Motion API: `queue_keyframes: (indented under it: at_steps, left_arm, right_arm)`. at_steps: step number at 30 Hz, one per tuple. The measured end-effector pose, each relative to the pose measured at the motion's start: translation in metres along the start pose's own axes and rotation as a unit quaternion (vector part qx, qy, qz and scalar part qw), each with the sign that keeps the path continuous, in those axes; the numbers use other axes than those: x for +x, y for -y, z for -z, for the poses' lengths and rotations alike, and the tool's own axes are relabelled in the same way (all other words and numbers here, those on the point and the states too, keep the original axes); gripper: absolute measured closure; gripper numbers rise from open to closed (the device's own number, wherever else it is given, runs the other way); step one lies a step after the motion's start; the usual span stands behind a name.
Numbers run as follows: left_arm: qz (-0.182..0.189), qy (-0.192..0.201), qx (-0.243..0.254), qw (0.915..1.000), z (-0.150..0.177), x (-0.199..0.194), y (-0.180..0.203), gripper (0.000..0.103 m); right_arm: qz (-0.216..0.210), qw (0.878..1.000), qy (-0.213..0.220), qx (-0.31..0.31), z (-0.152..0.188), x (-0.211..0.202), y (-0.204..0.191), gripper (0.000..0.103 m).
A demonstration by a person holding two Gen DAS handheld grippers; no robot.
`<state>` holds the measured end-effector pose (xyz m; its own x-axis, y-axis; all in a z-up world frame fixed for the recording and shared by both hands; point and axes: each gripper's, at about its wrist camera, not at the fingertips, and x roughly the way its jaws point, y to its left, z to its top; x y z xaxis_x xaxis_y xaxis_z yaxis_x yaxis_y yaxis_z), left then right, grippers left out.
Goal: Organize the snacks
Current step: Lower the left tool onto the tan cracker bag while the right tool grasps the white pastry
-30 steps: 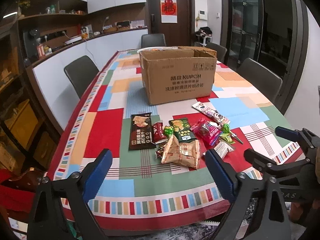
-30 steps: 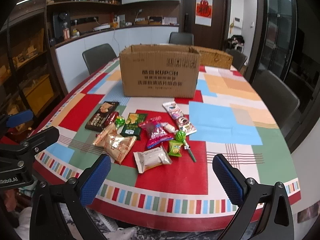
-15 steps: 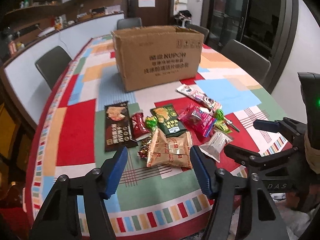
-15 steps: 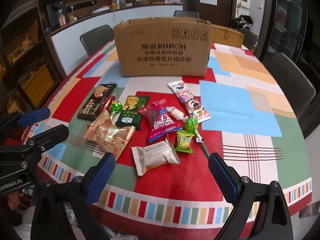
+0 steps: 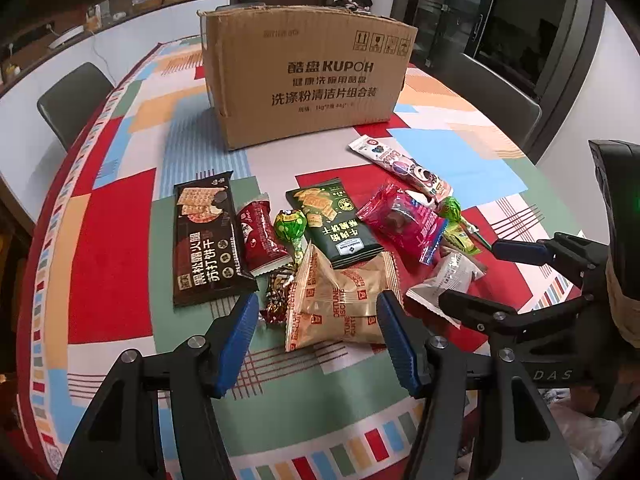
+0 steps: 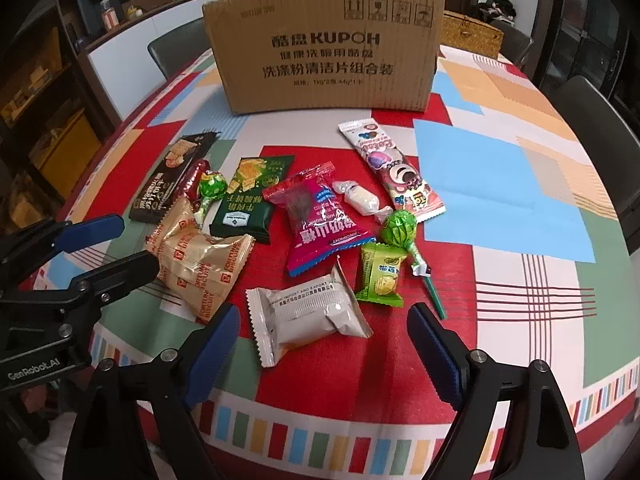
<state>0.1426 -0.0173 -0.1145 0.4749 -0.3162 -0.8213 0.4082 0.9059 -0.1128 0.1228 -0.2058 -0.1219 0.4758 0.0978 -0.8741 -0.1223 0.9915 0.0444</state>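
Cardboard, in the shape of an open box (image 6: pixel 326 46), stands at the far side of the bench (image 6: pixel 500 184), and we take it for the place the snacks are meant to go, since the packets lie loose in a cluster just in front of it. We hold the left gripper (image 5: pixel 314 334) over the tan biscuit bag (image 5: pixel 340 304), its jaws apart and closing, with the bag between the blue pads but not yet pressed. Our right gripper (image 6: pixel 324 350) hangs over the white packet (image 6: pixel 310 314), jaws wider apart and also closing, nothing clamped. Both point steeply down, which suits flat, crinkly wrappers lying on cloth. Beyond lie a dark cracker pack (image 5: pixel 206 236), a green pack (image 5: pixel 336 222), a pink bag (image 6: pixel 320 216) and a lollipop (image 6: pixel 400 228).
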Motion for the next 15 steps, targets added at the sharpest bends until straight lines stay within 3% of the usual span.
queue_keyframes:
  at_steps: [9,11,15]
  left_arm:
    - [0.026,-0.025,0.0,0.9994,-0.001,0.017,-0.001,0.05]
    - [0.034,-0.028,0.0,0.999,-0.001,0.018,0.001,0.055]
    - [0.056,-0.033,0.003,0.9979,-0.002,0.02,0.004,0.058]
  right_arm:
    - [-0.009,1.0,-0.018,0.0,-0.003,0.014,0.001,0.022]
    - [-0.012,1.0,-0.022,0.0,-0.004,0.017,0.001,0.024]
    - [-0.019,0.999,-0.029,0.004,-0.005,0.021,0.003,0.032]
